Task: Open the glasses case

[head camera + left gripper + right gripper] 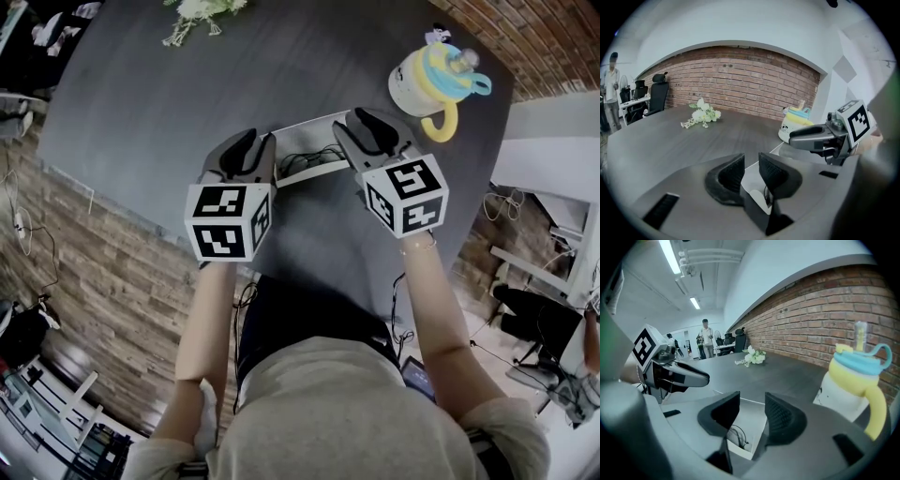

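White-lined glasses case [314,155] lies open on the tabletop [187,84], one end beneath each of left hand-held gripper [751,164] and right hand-held gripper [752,404], jaws parted and empty, seemingly stationed to spread its halves.

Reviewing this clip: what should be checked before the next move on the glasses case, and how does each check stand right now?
1. Case lid open, glasses showing inside: ok.
2. Left gripper jaws apart: ok.
3. Right gripper jaws apart: ok.
4. Pads free of the case walls: cannot tell.
5. Cup apart from the right gripper: ok.
6. Case lying flat on the table: cannot tell.
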### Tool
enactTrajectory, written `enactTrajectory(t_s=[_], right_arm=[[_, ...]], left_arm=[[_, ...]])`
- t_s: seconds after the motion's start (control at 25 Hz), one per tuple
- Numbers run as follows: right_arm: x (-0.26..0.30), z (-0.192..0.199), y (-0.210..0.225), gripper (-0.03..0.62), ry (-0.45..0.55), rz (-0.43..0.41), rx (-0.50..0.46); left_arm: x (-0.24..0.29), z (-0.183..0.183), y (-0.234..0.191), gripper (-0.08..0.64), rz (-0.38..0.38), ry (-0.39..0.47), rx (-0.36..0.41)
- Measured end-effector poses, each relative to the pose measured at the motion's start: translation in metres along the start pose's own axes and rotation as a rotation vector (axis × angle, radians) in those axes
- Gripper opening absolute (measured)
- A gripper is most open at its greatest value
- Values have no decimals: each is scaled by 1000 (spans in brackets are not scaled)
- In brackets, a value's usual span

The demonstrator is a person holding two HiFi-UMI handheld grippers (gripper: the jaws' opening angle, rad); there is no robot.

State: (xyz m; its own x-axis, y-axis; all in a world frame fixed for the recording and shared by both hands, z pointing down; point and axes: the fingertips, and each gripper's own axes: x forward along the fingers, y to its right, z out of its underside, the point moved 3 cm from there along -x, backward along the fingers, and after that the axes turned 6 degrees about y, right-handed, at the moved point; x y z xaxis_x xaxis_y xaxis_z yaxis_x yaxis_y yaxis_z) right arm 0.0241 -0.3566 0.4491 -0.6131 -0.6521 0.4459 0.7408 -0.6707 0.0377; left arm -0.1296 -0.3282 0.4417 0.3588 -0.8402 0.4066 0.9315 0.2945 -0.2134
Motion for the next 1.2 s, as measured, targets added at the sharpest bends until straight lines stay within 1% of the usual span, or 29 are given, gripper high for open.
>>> enactTrajectory(t_s=[0.12, 0.2, 0.32, 0.4, 0.52, 0.72, 0.8, 0.96, 1.08, 1.2], right_arm=[[-20, -6, -12, 161, 45, -7, 43], [-33, -8, -20, 155, 75, -10, 67], [-52, -12, -28, 132, 115, -15, 104], [-65, -14, -34, 131, 136, -19, 122], [-81, -16, -45, 90, 156, -35, 128], [-105, -14, -64, 8, 172, -65, 141], [-112, -12, -71, 8, 180, -84, 144], [-124, -10, -88, 8, 211, -122, 164], [-134, -12, -95, 8, 242, -92, 208], [-140, -9, -104, 8, 241, -70, 227]], left_arm=[[-18, -9, 7, 109, 4, 40, -27], [-29, -13, 13, 109, 8, 57, -30], [-43, -14, 23, 106, 22, 67, -26], [-53, -14, 29, 92, 29, 75, -41], [-67, -14, 37, 84, 29, 92, -64], [-85, -11, 58, 72, 64, 87, -50], [-90, -11, 67, 55, 83, 91, -44], [-101, -7, 85, 44, 107, 82, -29], [-110, 5, 93, 40, 117, 49, -38], [-117, 24, 95, 35, 116, 4, -67]])
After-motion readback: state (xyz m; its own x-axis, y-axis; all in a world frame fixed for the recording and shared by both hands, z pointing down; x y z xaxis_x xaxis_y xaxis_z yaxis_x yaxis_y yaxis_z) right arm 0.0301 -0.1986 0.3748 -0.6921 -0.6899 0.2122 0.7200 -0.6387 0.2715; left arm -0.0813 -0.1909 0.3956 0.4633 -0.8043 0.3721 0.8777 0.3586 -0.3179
